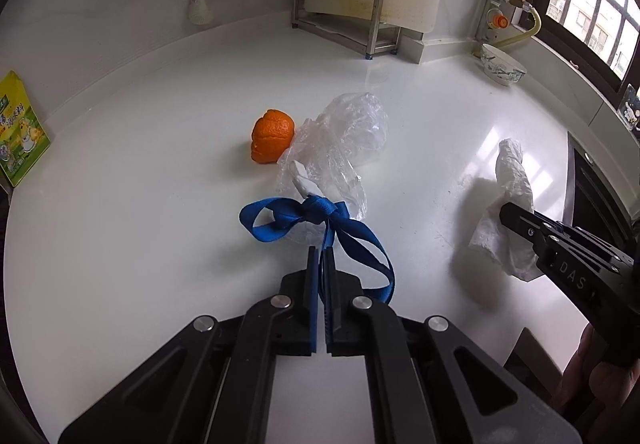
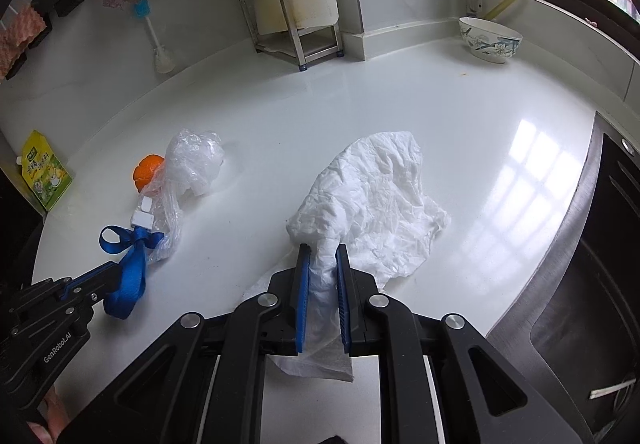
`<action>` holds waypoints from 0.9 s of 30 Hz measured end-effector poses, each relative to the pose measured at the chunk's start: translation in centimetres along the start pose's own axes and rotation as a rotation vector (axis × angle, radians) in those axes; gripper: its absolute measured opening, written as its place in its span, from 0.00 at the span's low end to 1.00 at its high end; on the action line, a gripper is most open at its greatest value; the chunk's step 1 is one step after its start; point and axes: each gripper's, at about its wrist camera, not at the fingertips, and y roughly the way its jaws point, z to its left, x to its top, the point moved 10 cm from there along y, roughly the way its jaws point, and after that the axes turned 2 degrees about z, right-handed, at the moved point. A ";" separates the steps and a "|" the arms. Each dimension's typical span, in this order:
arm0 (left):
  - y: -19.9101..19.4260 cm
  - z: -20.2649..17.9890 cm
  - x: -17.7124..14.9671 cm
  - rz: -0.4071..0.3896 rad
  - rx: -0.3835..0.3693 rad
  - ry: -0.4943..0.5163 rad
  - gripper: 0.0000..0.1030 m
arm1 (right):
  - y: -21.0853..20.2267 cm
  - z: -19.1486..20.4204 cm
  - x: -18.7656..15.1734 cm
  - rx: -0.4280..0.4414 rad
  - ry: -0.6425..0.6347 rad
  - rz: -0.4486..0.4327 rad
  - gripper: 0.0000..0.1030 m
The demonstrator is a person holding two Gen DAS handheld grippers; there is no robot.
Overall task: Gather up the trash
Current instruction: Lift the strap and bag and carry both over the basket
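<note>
Trash litters a white kitchen surface (image 1: 160,244): left gripper (image 1: 320,256) clamps a blue ribbon (image 1: 280,219), right gripper (image 2: 322,256) clenches crumpled tissue (image 2: 376,195).

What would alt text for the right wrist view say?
The right gripper pinches a crumpled white paper towel over a white countertop. To its left, the left gripper holds a blue ribbon beside a clear plastic bag and an orange peel.
</note>
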 end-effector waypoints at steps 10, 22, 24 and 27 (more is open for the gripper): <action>-5.8 1.0 0.6 -0.076 0.004 0.009 0.02 | -4.9 1.4 -0.6 0.022 0.003 -0.033 0.12; -11.3 -1.8 -4.2 -0.067 -0.027 0.049 0.02 | -12.6 1.6 -7.0 0.042 -0.004 -0.005 0.12; -12.2 -2.7 -5.3 -0.067 -0.038 0.062 0.02 | -13.9 1.3 -8.6 0.047 -0.001 0.005 0.12; -13.1 -4.2 -7.2 -0.063 -0.045 0.085 0.02 | -15.6 0.9 -11.1 0.054 0.000 0.023 0.12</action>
